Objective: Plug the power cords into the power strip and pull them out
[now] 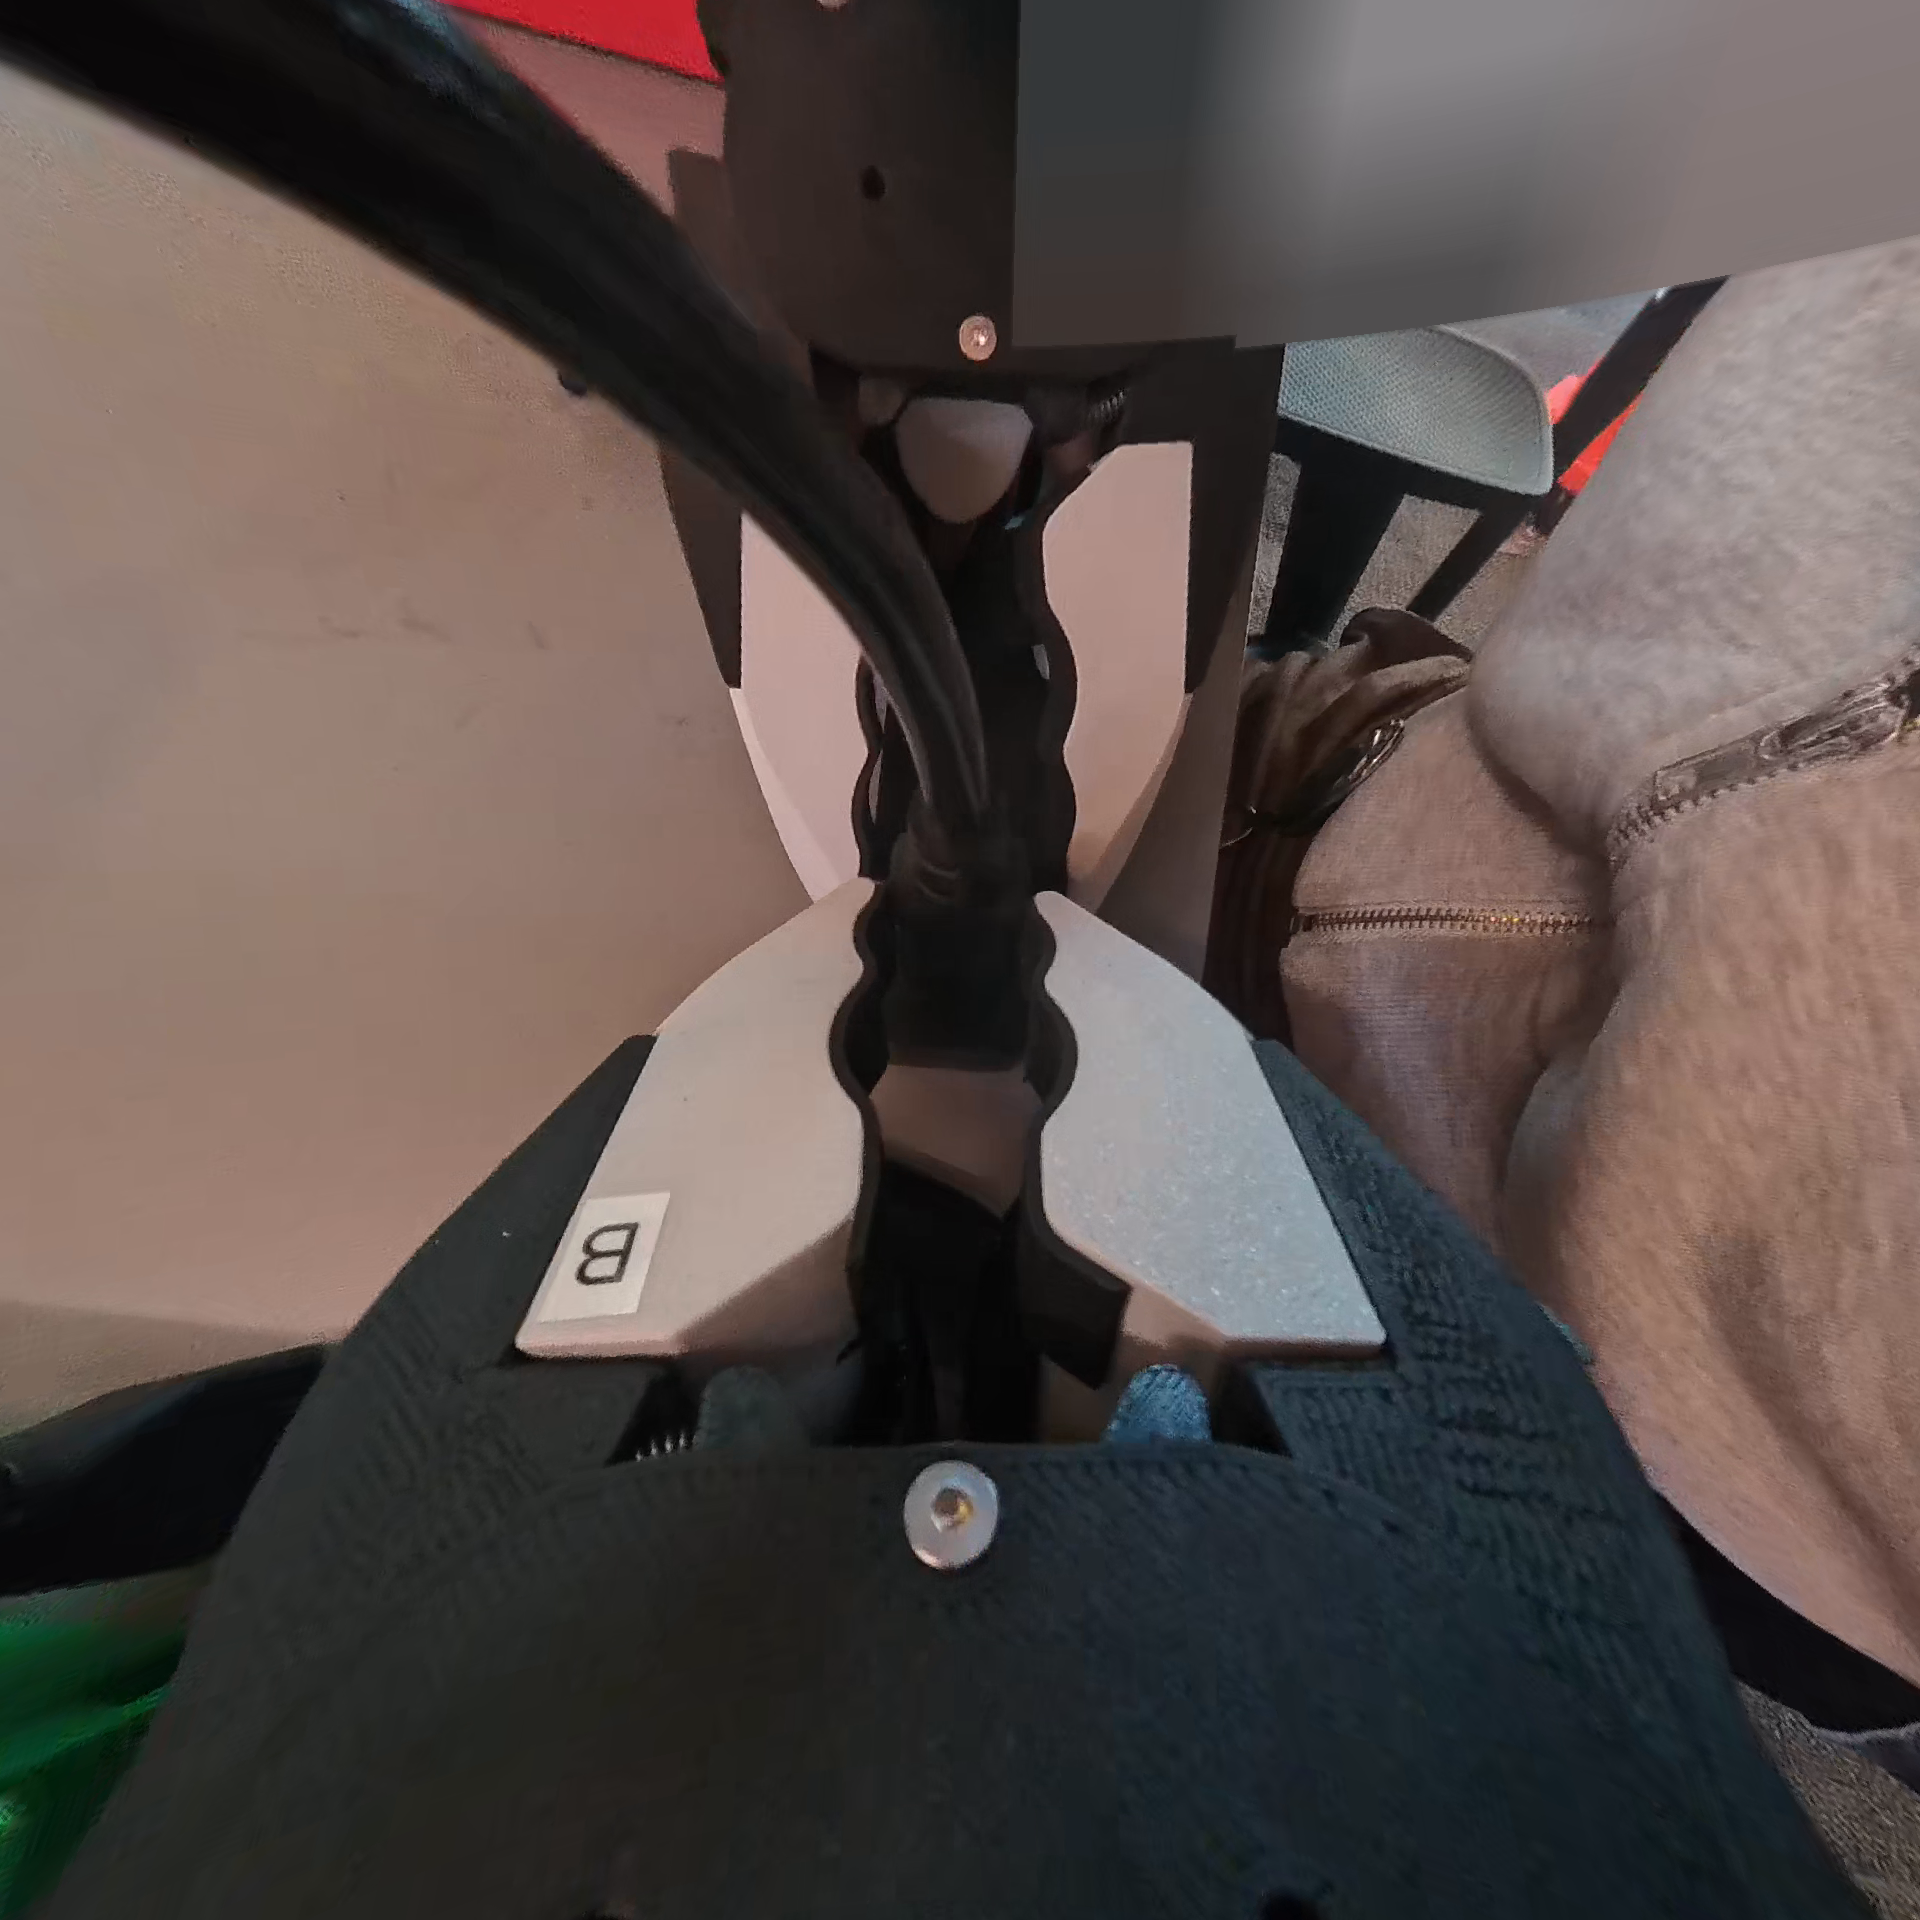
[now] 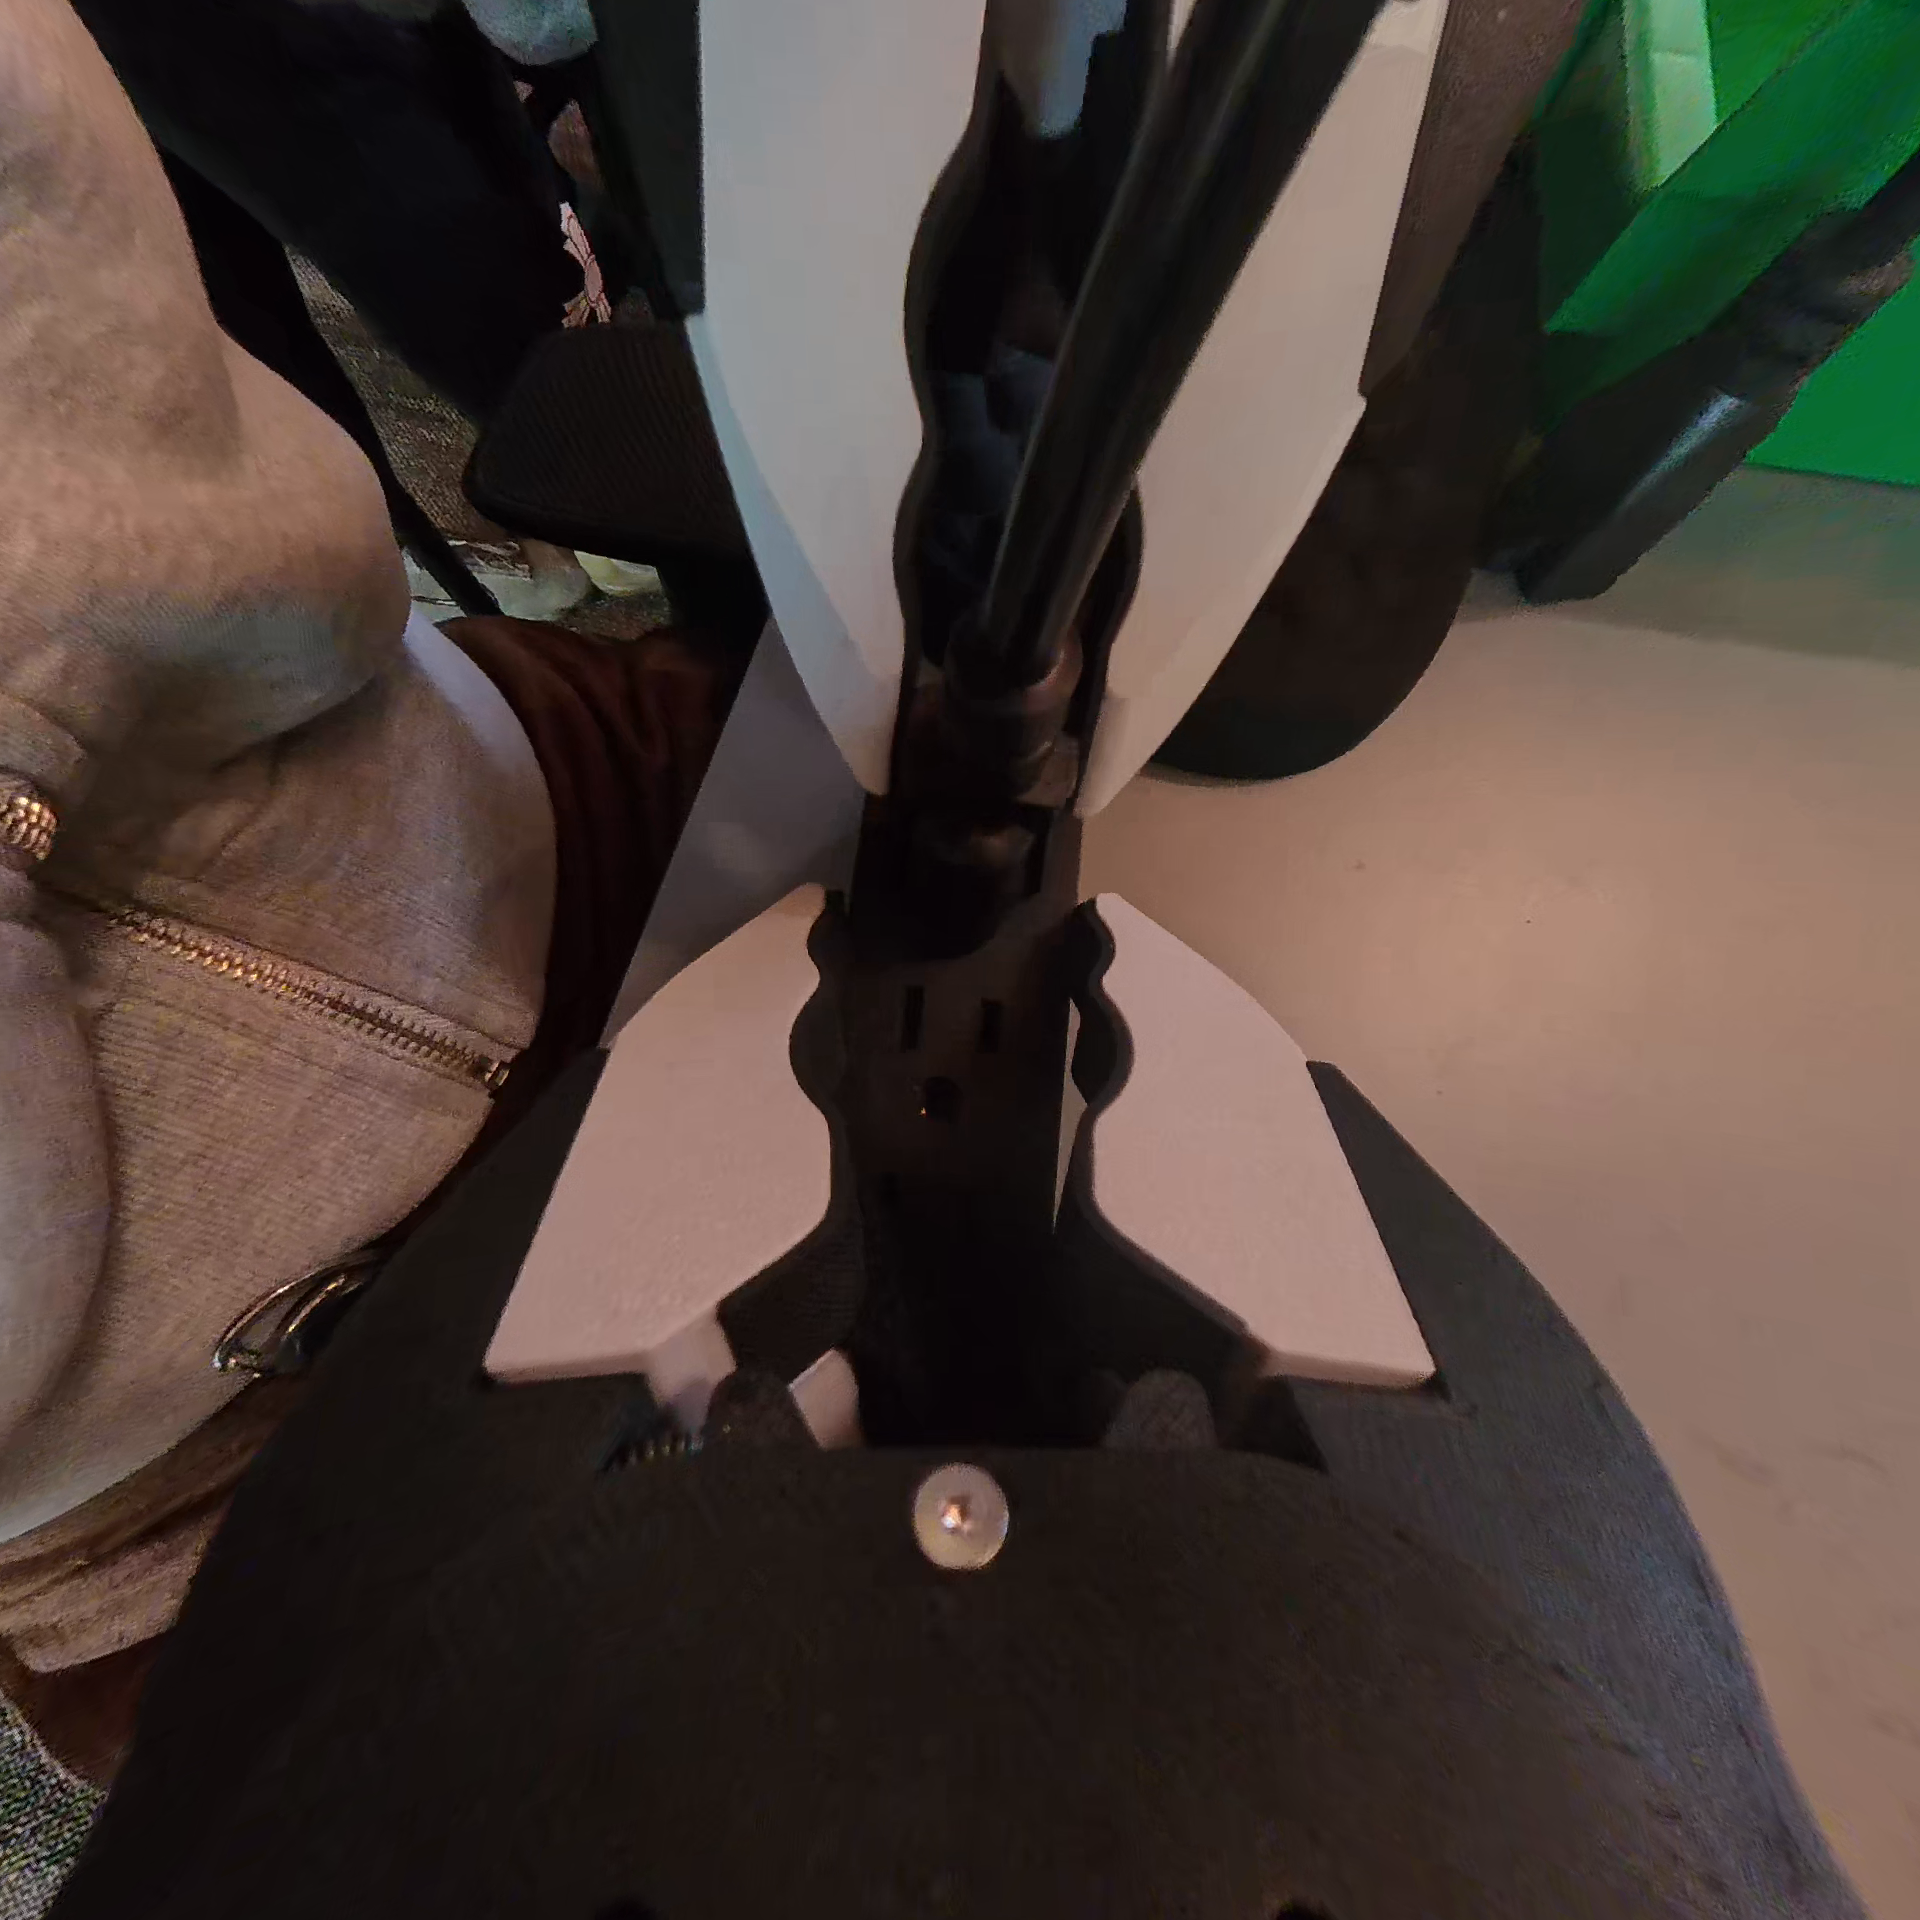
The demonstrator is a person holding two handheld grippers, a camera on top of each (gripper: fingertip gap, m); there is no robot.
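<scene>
My left gripper [image 1: 951, 920] is shut on a black plug [image 1: 951, 987]. Its black power cord [image 1: 540, 260] arcs up and to the left. My right gripper [image 2: 956, 920] is shut on a black power strip [image 2: 956, 1091], which lies lengthwise between its fingers with one bare socket facing the camera. The two grippers face each other tip to tip. In the right wrist view the left gripper [image 2: 992, 779] holds the plug [image 2: 1003, 748] at the strip's face just beyond that socket. I cannot tell how deep the prongs sit. The right gripper also shows in the left wrist view [image 1: 956, 868].
A beige table top [image 1: 312, 727] lies under both grippers and also shows in the right wrist view [image 2: 1558, 1039]. A person in a grey zipped jacket [image 1: 1558, 935] sits close at the table's edge. A green object [image 2: 1766, 208] stands at the far side. A chair [image 1: 1434, 405] stands behind. Only a small space, under 4 cm, lies between the two pairs of fingers.
</scene>
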